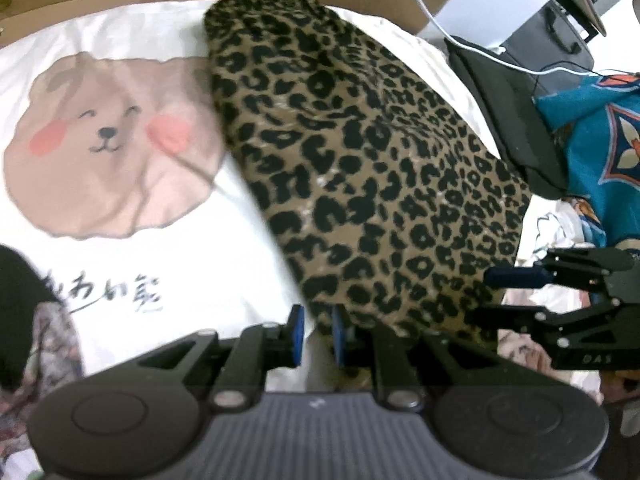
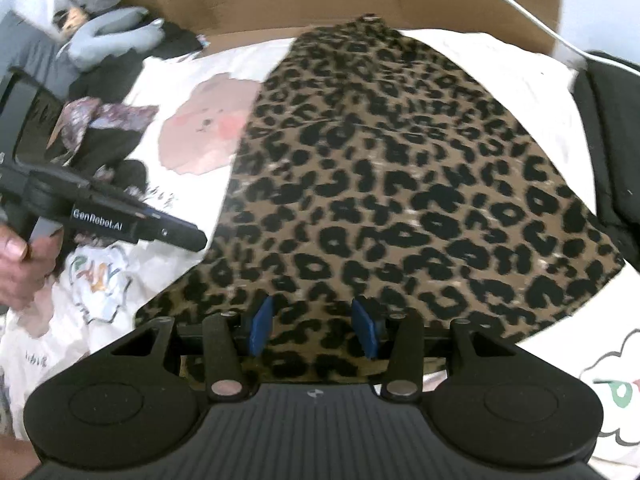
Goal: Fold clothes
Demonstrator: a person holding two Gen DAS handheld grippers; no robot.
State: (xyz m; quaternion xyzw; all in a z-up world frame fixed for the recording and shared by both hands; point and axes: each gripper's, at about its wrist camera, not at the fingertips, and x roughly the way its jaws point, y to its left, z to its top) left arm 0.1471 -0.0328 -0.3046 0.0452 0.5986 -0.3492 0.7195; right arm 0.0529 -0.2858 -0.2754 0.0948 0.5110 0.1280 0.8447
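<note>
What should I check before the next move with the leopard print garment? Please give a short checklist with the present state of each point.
1. Left gripper has the near corner of the leopard garment: cannot tell; the jaws are nearly closed at the cloth's edge, but a pinch does not show.
2. Right gripper grips the near edge: cannot tell; cloth lies between the half-open jaws, pad contact unclear.
3. Garment lies flat: ok, no large wrinkles.
4. Garment clear of the white cable: ok, apart.
5. Surface beneath is free: not ok; it rests on the white bear shirt.
6. Picture sharp enough for judging: not ok, blurred.
</note>
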